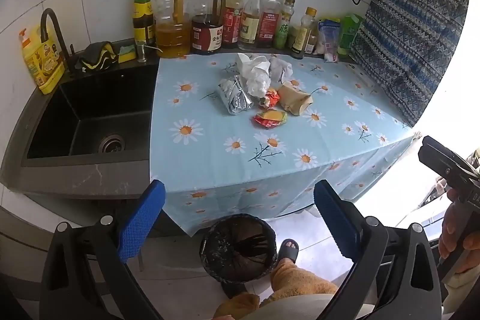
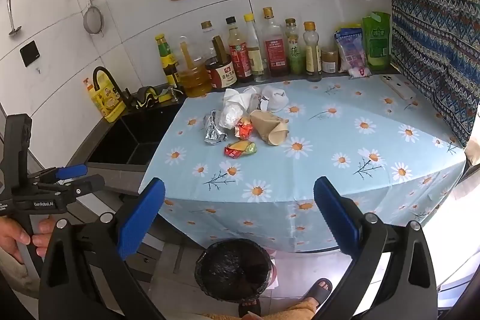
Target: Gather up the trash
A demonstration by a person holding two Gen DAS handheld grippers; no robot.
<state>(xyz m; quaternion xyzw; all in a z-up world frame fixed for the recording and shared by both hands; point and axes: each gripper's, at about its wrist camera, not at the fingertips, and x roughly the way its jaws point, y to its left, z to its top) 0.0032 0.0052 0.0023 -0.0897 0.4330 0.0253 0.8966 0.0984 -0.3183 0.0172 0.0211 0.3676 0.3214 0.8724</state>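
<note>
Two claws are standing wide open, and neither is gripping anything.

From the left wrist view, we are holding the left claw (image 1: 238, 222) above the near edge of the tabletop (image 1: 210, 152), which is wearing a light blue cloth printed with white daisies. Its blue-padded fingers (image 1: 141, 225) are framing a round black-lined trash bin (image 1: 238, 248) sitting on the floor, just beside our foot in a dark slipper (image 1: 287, 250). The trash is lying in a loose pile near the middle of the tabletop, well apart from the claw: crumpled white tissue paper (image 1: 255, 71), a crumpled silver foil wrapper (image 1: 234, 96), a brown paper cone (image 1: 295, 101), and a red and yellow snack wrapper (image 1: 270, 119) lying nearest to us. A row of sauce and oil bottles (image 1: 228, 20) is lining the tiled wall behind the pile. A black sink (image 1: 90, 116) is sitting to the left of the cloth. The right claw is showing at the right edge, too cropped for us to point at its tips.

From the right wrist view, we are holding the right claw (image 2: 238, 222) open over the same near edge, with the bin below it. The pile is lying ahead on the cloth, untouched. The left claw (image 2: 87, 176) is hovering at the left, gripped by our left hand (image 2: 18, 236). A white phone (image 2: 397, 86) is lying at the far right of the tabletop.
</note>
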